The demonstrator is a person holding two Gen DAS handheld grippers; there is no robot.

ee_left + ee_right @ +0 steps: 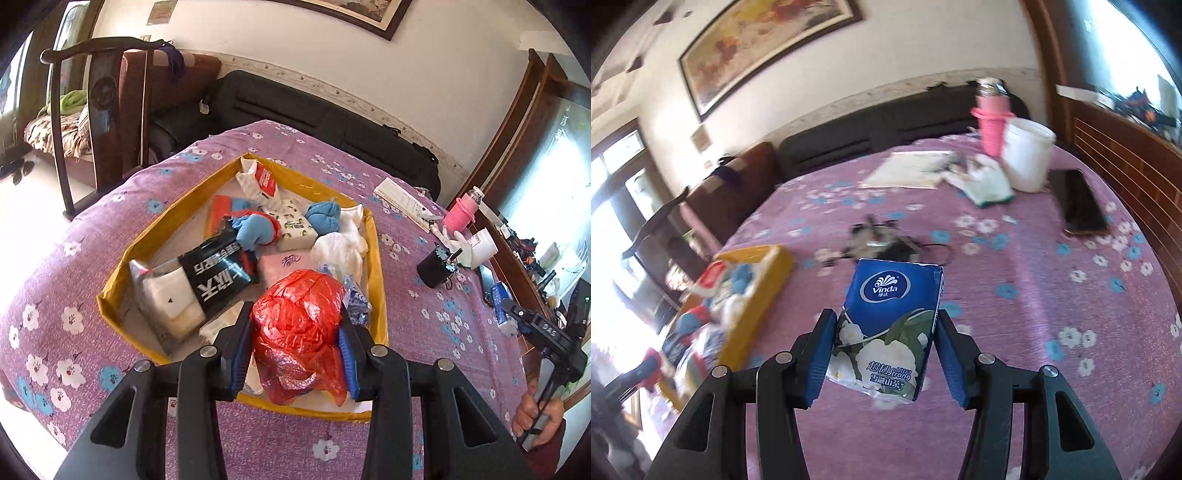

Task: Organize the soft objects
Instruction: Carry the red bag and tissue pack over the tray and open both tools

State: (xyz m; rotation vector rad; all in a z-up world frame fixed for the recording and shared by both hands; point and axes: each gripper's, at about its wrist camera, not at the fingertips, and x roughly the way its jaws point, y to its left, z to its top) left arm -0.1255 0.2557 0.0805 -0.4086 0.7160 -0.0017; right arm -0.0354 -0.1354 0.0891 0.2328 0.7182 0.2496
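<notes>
My left gripper is shut on a crumpled red plastic bag and holds it over the near end of a yellow-walled box on the purple flowered cloth. The box holds a black packet, blue socks, white cloth, a pink pack and tissue packs. My right gripper is shut on a blue Vinda tissue pack, held above the cloth to the right of the box. The right gripper's handle and hand show in the left wrist view.
A black cylinder, white glove, pink bottle, white tub, notebook and phone lie on the far right of the cloth. A wooden headboard stands right, a dark sofa behind, a chair at left.
</notes>
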